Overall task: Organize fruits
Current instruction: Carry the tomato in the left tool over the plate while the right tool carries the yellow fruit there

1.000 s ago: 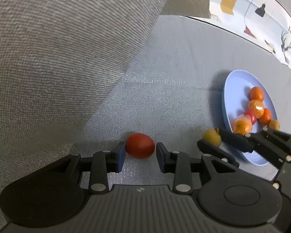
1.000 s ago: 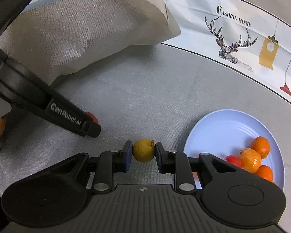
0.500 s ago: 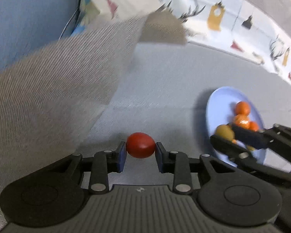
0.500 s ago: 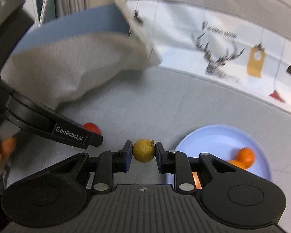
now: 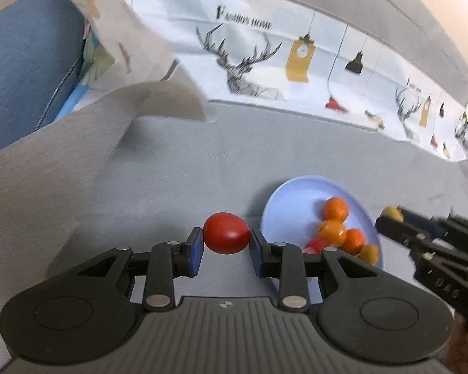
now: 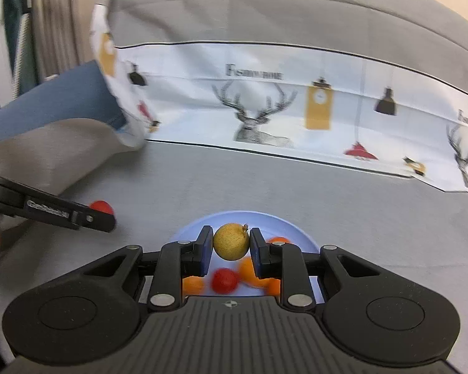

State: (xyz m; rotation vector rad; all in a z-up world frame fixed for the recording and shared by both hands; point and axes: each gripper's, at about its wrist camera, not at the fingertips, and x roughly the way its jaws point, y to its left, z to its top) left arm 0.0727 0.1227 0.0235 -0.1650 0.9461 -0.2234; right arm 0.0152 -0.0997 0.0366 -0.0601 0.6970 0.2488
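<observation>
We hold two fruits at once above a grey cloth-covered surface (image 5: 177,171). Our left gripper (image 5: 226,251) pinches a red tomato (image 5: 226,233) between its blue-padded fingers, both pads pressed against the fruit's sides. In the left wrist view the tomato hangs clear of the cloth, just beside the near left rim of a pale blue plate (image 5: 284,193).

Our right gripper (image 6: 231,249) clamps a yellow-green citrus (image 6: 231,241), its stem nub turned up and to the right, with both pads tight on its sides. In the right wrist view this fruit sits over the blue plate (image 6: 234,216), above the fruit already lying there. From the left wrist view, the same gripper (image 5: 390,218) reaches in from the right, its yellow fruit (image 5: 391,212) just past the plate's right rim.

On the plate we see small oranges (image 5: 335,208) clustered toward the right side, with a red tomato piece (image 5: 316,244) and a yellowish fruit (image 5: 368,253) near the front rim. The right wrist view shows them blurred beneath the fingers: a red one (image 6: 224,280) flanked by orange ones.

Along the far edge of the surface runs a white printed cloth (image 6: 296,109) with deer heads, lamps and a yellow clock. At the far left corner a beige cloth (image 5: 62,162) lies folded over.
</observation>
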